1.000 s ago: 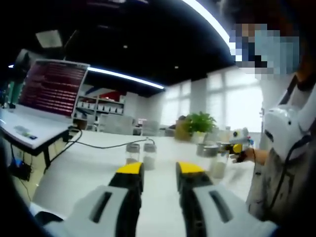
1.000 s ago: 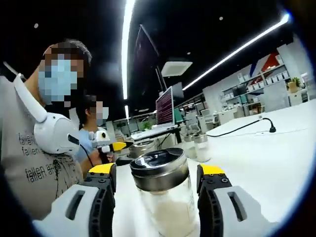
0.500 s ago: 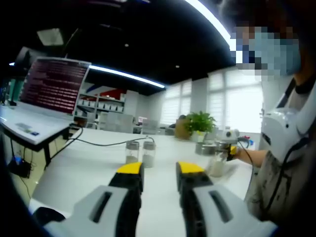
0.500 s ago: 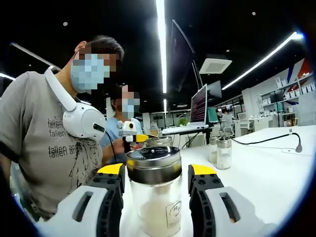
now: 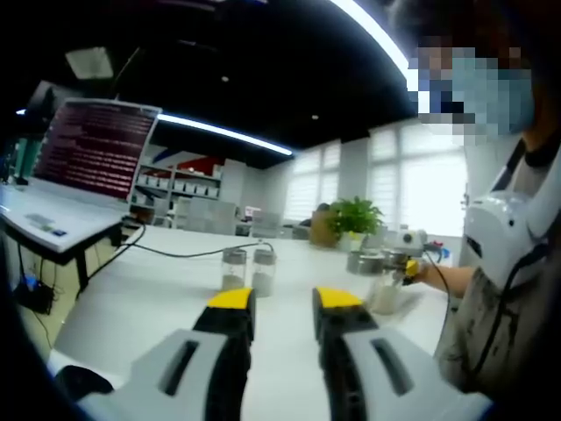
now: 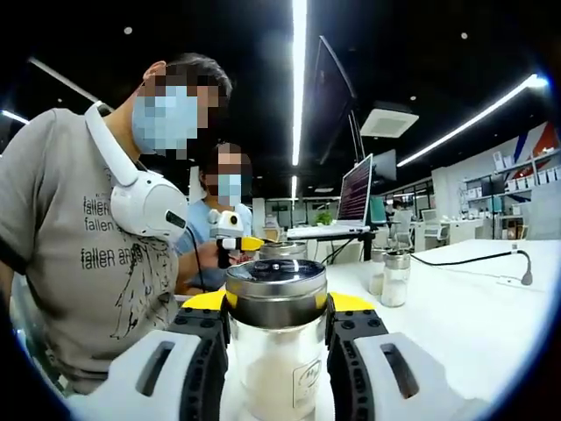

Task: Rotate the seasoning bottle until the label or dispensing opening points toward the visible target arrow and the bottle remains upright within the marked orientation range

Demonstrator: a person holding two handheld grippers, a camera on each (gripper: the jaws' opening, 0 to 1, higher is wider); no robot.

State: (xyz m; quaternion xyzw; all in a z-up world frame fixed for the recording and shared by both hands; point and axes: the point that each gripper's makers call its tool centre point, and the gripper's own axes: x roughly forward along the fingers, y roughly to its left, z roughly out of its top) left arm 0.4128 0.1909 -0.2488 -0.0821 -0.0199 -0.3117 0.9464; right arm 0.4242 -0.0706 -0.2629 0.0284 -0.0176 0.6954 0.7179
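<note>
A glass seasoning bottle (image 6: 274, 368) with a steel lid stands upright on the white table (image 6: 456, 307), half full of white powder. A small label shows low on its right side. My right gripper (image 6: 276, 303) is shut on it, both yellow-tipped jaws pressing just under the lid. The left gripper view shows the same bottle (image 5: 383, 296) far right, held by the right gripper (image 5: 408, 261). My left gripper (image 5: 284, 303) hovers over the table, open with nothing between its jaws. It also appears in the right gripper view as the left gripper (image 6: 233, 241), behind the bottle.
Two small shakers (image 5: 249, 269) stand together mid-table, also seen as shakers (image 6: 388, 275). A second steel-lidded jar (image 6: 281, 250) stands behind the held bottle. A black cable (image 5: 175, 255) runs across the table. A monitor (image 5: 95, 151) is at left, a plant (image 5: 354, 217) behind. The person (image 6: 96, 254) stands close.
The right jaws have closed in from either side onto the seasoning bottle. The right view has swung round, bringing the label into sight. The left view barely shifted.
</note>
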